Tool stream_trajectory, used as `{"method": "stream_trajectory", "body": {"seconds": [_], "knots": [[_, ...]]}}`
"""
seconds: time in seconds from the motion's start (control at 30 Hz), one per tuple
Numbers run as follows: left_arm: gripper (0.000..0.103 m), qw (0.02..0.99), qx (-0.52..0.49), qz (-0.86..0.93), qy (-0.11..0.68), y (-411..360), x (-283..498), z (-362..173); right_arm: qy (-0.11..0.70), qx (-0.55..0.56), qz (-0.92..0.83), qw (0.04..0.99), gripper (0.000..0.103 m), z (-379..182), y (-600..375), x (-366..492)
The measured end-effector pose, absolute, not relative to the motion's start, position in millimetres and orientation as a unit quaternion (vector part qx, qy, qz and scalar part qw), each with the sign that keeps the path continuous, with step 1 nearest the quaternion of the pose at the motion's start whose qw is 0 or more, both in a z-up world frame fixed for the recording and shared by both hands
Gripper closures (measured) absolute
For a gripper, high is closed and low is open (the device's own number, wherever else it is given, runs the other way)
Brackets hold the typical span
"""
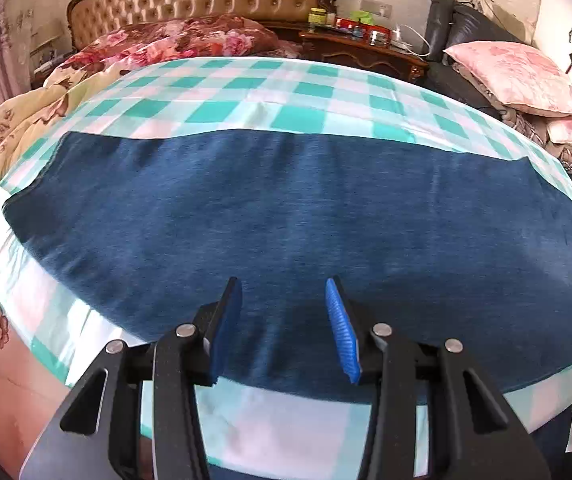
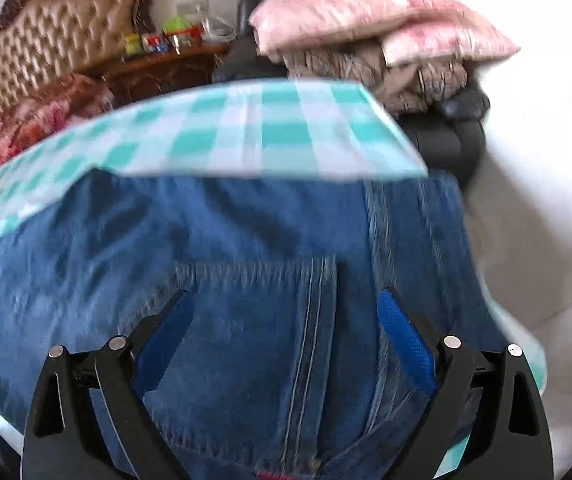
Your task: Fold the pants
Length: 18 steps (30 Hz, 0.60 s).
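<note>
Looking halfway: jeans (image 1: 286, 220) lying flat, legs seemingly stacked, on checked cloth (image 1: 246, 96); crosswise folds left. Left gripper (image 1: 284, 332), right gripper (image 2: 284, 344) hovering spread, pinching nothing.

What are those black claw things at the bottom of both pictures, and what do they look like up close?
They are hand-held tools. The left gripper and the right gripper look alike: angular matte-black plastic arms with triangular cut-outs, round silver pivot pins at the joints, and two fingers faced with ribbed bright-blue pads. No cables, markings or sleeves show.
</note>
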<state>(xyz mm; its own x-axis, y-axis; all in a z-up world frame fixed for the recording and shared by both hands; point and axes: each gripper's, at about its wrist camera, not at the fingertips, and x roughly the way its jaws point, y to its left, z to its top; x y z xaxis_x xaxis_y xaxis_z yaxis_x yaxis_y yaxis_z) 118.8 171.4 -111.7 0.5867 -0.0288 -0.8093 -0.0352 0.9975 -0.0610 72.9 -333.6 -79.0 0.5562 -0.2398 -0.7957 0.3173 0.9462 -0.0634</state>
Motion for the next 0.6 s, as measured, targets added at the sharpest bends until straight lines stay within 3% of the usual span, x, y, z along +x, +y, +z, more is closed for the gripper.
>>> {"method": "stream_trajectory", "body": {"seconds": [0.07,0.13,0.17,0.23,0.43,0.6], "knots": [[0.059,0.89,-0.033,-0.01,0.455,158,123,-112,0.44,0.028,-0.174,0.88,0.014,-79,-349,90],[0.059,0.891,-0.028,-0.022,0.453,149,123,-110,0.458,0.005,-0.196,0.867,0.026,-90,-365,106],[0.059,0.891,-0.024,-0.03,0.453,144,123,-109,0.471,-0.01,-0.218,0.855,0.027,-100,-378,115],[0.059,0.892,-0.02,-0.039,0.449,137,122,-107,0.478,0.0,-0.227,0.849,0.017,-110,-399,116],[0.059,0.894,-0.013,-0.048,0.446,129,121,-106,0.431,0.05,-0.233,0.87,0.017,-86,-400,92],[0.059,0.893,-0.013,-0.068,0.444,121,116,-107,0.46,-0.017,-0.276,0.844,0.015,-109,-397,94]]}}
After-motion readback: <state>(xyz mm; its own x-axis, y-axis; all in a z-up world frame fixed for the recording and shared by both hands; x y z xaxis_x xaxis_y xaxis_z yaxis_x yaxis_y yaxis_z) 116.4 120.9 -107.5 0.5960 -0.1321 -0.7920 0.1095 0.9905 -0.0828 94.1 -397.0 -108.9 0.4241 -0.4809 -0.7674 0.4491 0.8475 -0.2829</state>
